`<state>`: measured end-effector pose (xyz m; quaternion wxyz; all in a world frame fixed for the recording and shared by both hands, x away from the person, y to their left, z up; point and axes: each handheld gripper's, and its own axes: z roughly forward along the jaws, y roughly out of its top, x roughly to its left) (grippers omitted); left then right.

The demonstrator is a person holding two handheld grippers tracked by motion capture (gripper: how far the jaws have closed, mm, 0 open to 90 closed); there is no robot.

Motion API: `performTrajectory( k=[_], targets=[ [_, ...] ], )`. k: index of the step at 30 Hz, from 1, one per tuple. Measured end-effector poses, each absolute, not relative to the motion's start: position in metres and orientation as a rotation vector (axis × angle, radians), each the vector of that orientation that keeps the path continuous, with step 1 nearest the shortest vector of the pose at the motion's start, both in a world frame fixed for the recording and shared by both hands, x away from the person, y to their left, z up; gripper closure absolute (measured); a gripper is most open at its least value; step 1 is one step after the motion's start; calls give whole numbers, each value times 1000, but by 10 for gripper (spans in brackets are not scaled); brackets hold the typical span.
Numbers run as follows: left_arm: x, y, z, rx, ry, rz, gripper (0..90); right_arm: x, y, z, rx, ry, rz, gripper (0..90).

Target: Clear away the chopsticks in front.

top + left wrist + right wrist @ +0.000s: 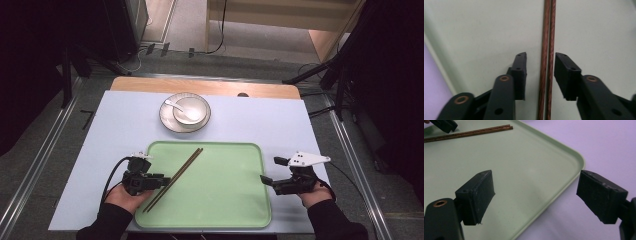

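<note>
The left gripper (pixel 540 72) has its fingers (pixel 520 75) parted just either side of the chopsticks (pixel 547 37), not yet pinching, which lie slantwise on the green tray (pixel 225 200). Looks like the grasp step; next it must close squarely on both sticks. The right gripper (pixel 536 195) waits wide open, holding nothing, astride the tray's right edge on the desk (pixel 280 120).

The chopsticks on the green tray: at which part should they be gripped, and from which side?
Grip the chopsticks a little below mid-length, from above, jaws closing across both sticks at once. They lie flat and side by side on the green tray, so a crosswise pinch probably keeps them paired. The left hand-held gripper is open with one jaw on each side of them.
</note>
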<state>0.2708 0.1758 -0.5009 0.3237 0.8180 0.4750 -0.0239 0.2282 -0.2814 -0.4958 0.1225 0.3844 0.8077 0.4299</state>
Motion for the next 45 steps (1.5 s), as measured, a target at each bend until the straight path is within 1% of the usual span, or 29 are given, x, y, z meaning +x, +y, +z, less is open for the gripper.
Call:
performTrajectory(
  k=[1, 2, 3, 6, 9, 18, 26, 36, 45],
  targets=[
    [271, 176, -500, 2145, 1237, -62, 553, 228, -281, -496, 1120, 2356, 1257, 152],
    [272, 176, -499, 2145, 1227, -65, 481, 228, -281, -496, 1120, 2356, 1258, 153],
    [273, 177, -498, 2140, 1218, -65, 481, 228, -281, -496, 1120, 2356, 1258, 153],
    [274, 181, -495, 2138, 1186, -56, 404, 228, -282, -496, 1119, 2357, 1255, 152],
    [275, 187, -491, 2135, 1156, -51, 352, 228, -282, -496, 1121, 2358, 1255, 152],
    [277, 205, -479, 2145, 1088, 1, 330, 227, -282, -496, 1125, 2360, 1250, 152],
    [280, 226, -471, 2121, 1079, 51, 311, 226, -283, -496, 1112, 2348, 1280, 154],
    [278, 262, -464, 2058, 1113, 113, 290, 223, -285, -493, 1080, 2323, 1334, 158],
    [273, 301, -461, 1994, 1173, 224, 279, 219, -288, -488, 1063, 2278, 1383, 164]
  ],
)
